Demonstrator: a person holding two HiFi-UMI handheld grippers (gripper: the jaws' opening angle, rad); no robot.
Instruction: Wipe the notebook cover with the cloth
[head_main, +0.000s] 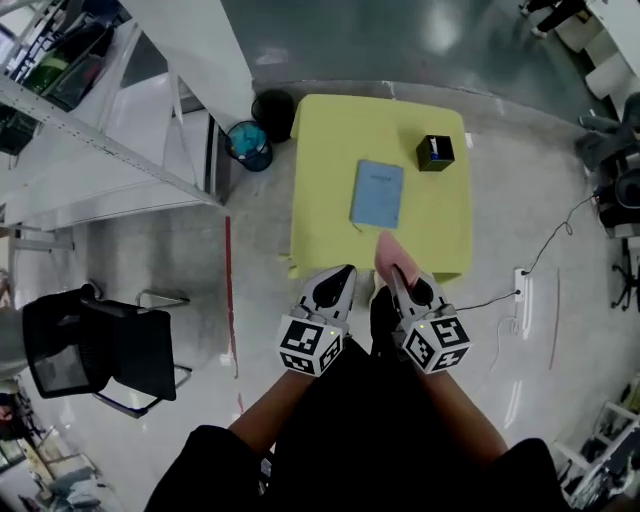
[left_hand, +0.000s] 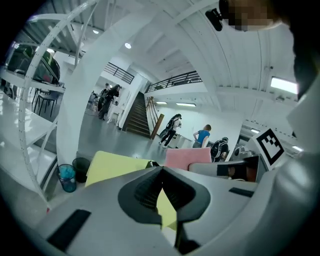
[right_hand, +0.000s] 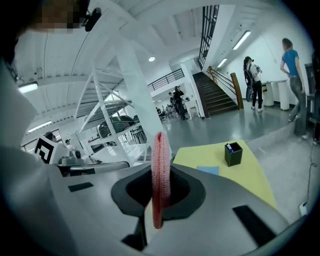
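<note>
While the right gripper (right_hand: 160, 192) is pinching the pink cloth (right_hand: 160, 150) by one thin edge between its closed jaws, the left gripper (left_hand: 161, 176) is holding its jaws together on nothing. The blue notebook (head_main: 377, 193) is lying flat and free on the yellow table (head_main: 330, 150), well apart from both grippers. Since nothing is steadying it, a wiping stroke is risking to push it toward the black box (head_main: 436, 152). The narrow grip is also risking that the cloth slips out under pressure. Only the head view is showing the whole notebook. Only the right gripper view is showing the grip, and the left gripper view is missing the notebook.
</note>
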